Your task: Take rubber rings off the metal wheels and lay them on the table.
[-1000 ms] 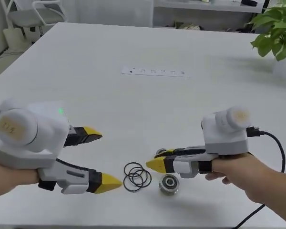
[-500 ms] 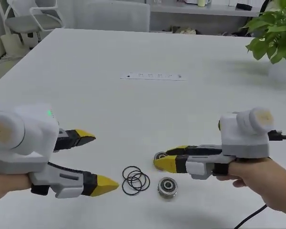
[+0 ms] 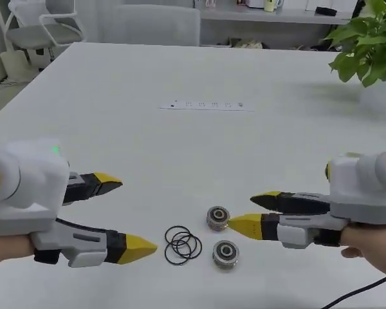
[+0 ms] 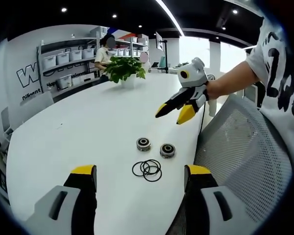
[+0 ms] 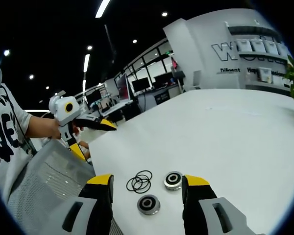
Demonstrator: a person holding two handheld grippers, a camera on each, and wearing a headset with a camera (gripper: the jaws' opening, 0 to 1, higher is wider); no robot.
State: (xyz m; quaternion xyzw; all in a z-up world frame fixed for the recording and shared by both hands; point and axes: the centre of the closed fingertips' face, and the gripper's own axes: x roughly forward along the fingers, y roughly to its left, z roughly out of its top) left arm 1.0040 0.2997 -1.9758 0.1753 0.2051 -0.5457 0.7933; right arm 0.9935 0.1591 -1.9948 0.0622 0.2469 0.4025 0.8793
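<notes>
Two metal wheels lie flat on the white table: one (image 3: 217,217) farther off, one (image 3: 226,252) nearer the front edge. To their left a loose pile of black rubber rings (image 3: 182,244) rests on the table top. My left gripper (image 3: 130,214) is open at the left, its yellow tips pointing at the rings with nothing held. My right gripper (image 3: 251,211) is open at the right, level with the wheels and empty. The left gripper view has the rings (image 4: 147,169) and both wheels (image 4: 143,143) (image 4: 167,150). In the right gripper view the rings (image 5: 139,182) and wheels (image 5: 173,179) (image 5: 148,204) lie just ahead.
A white power strip (image 3: 206,105) lies mid-table. A potted plant (image 3: 367,42) stands at the far right. Office chairs (image 3: 35,26) stand beyond the far edge. A cable (image 3: 357,290) trails from the right gripper near the front edge.
My right gripper has drawn back to the right, off the wheels, and the farther wheel is now uncovered. My left gripper has slid slightly left. The rings and wheels stay put.
</notes>
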